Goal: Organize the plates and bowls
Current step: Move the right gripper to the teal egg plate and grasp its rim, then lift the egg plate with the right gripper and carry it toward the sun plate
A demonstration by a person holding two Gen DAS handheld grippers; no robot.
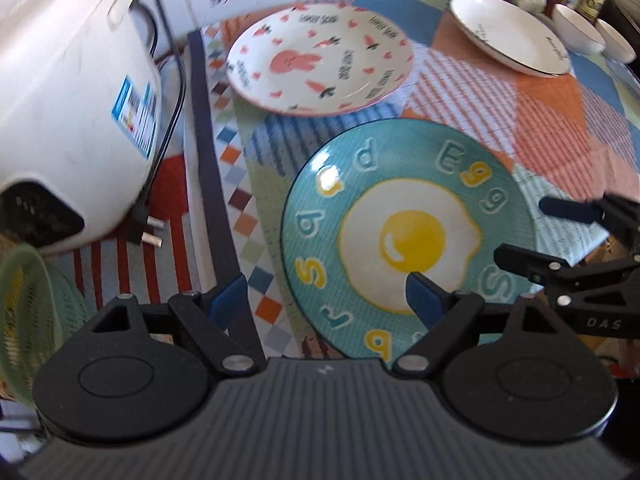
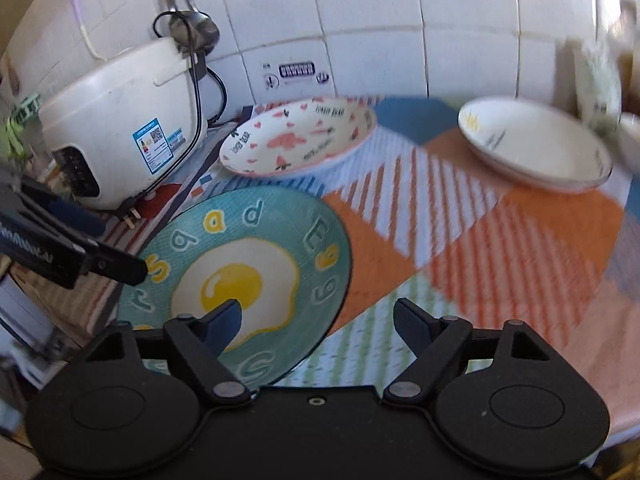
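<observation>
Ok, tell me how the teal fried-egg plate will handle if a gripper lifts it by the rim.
The teal plate looks like glazed ceramic: probably rigid and breakable. Its glossy highlights suggest a slippery rim. It lies flat on the patterned cloth, so getting a finger under its edge may be awkward.

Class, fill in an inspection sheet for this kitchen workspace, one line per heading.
Surface: patchwork tablecloth, colourful, covering the table.
Job's things: teal egg plate nearest; pink rabbit plate behind it; white plate and two white bowls far right.
Clutter: rice cooker, green mesh basket.
Grippers: left gripper and right gripper both open, holding nothing.
Cables: black cord with loose plug.
Surroundings: white tiled wall.
</observation>
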